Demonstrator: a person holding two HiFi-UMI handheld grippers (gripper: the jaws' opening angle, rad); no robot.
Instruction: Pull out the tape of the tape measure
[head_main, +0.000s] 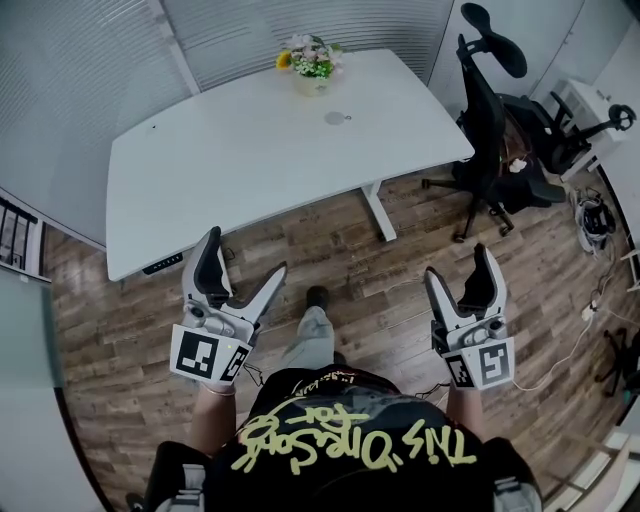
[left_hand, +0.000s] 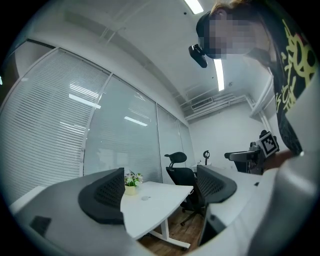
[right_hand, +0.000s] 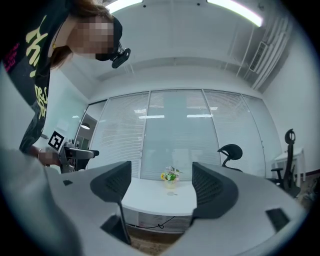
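The tape measure (head_main: 336, 118) is a small round grey thing on the far right part of the white table (head_main: 230, 160). It lies just in front of a pot of flowers (head_main: 311, 62). I stand back from the table on the wooden floor, with both grippers held up well short of it. My left gripper (head_main: 246, 252) is open and empty, and my right gripper (head_main: 457, 261) is open and empty too. The left gripper view shows the tape measure (left_hand: 145, 198) far off between the left gripper's (left_hand: 160, 190) spread pads. The right gripper view frames the tape measure (right_hand: 171, 193) in the right gripper's (right_hand: 162, 187) gap.
Two black office chairs (head_main: 490, 110) (head_main: 560, 135) stand to the right of the table. Cables (head_main: 560, 360) trail over the floor at the right. Glass walls with blinds (head_main: 300, 25) close the room behind the table. My foot (head_main: 316, 297) shows between the grippers.
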